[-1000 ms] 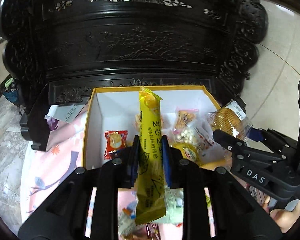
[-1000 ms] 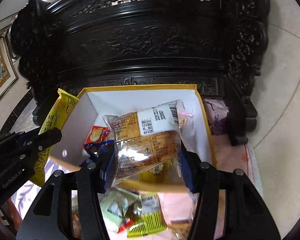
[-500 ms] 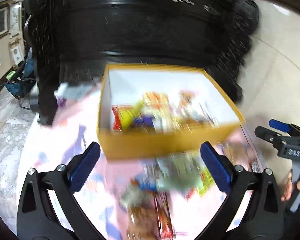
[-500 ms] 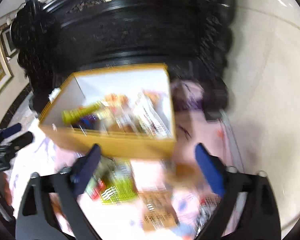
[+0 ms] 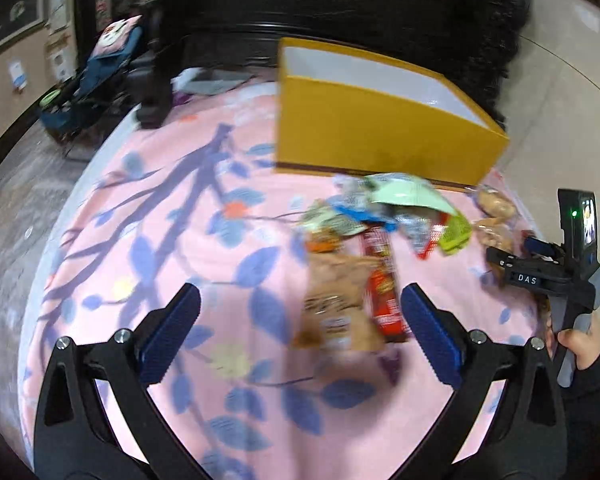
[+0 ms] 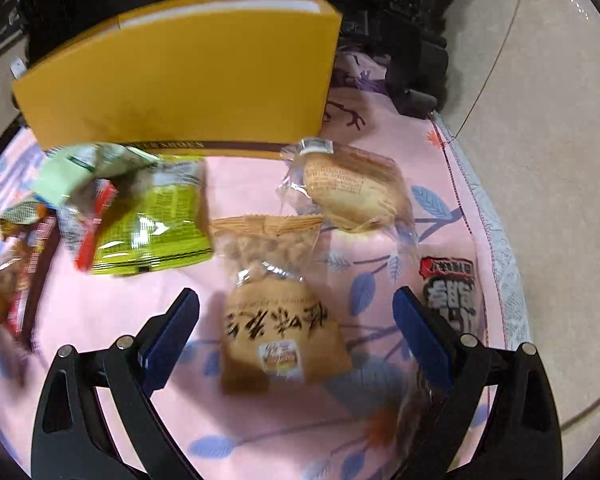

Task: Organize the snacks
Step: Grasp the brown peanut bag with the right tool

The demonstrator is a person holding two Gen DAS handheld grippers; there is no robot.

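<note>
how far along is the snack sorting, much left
Partway at best. The yellow cardboard box hides its contents from both views, so what is packed cannot be told. Both the left tool and the right tool are open and empty. Left: the tan paper-look snack bag, clear-wrapped bread, lime-green packet and others.

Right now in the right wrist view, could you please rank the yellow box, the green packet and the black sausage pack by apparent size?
1. yellow box
2. green packet
3. black sausage pack, partly hidden by the gripper finger, so its full size is unsure.
</note>
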